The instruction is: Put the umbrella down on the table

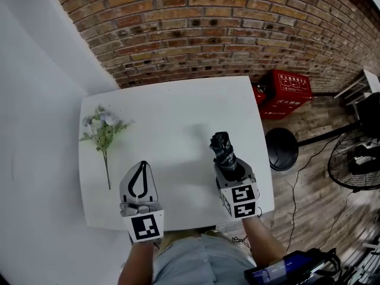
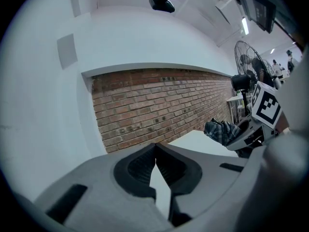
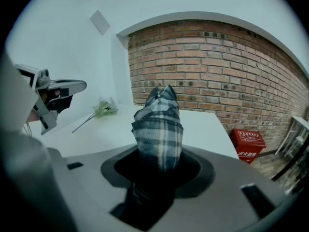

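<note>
A folded plaid umbrella (image 1: 222, 146) sticks out forward from my right gripper (image 1: 228, 162), whose jaws are shut on its lower end above the right half of the white table (image 1: 178, 111). In the right gripper view the umbrella (image 3: 158, 124) rises from between the jaws of the right gripper (image 3: 159, 170) and hides the table behind it. My left gripper (image 1: 142, 166) hovers over the table's near left part, its tips touching and nothing in it. The left gripper view shows the left gripper (image 2: 155, 151) shut, with the umbrella (image 2: 219, 131) off to the right.
A sprig of pale flowers (image 1: 102, 129) lies on the table's left side. Right of the table stand a red box (image 1: 288, 92), a black round base (image 1: 282, 149) and a floor fan (image 1: 356, 159). A brick wall runs behind; a white wall stands at left.
</note>
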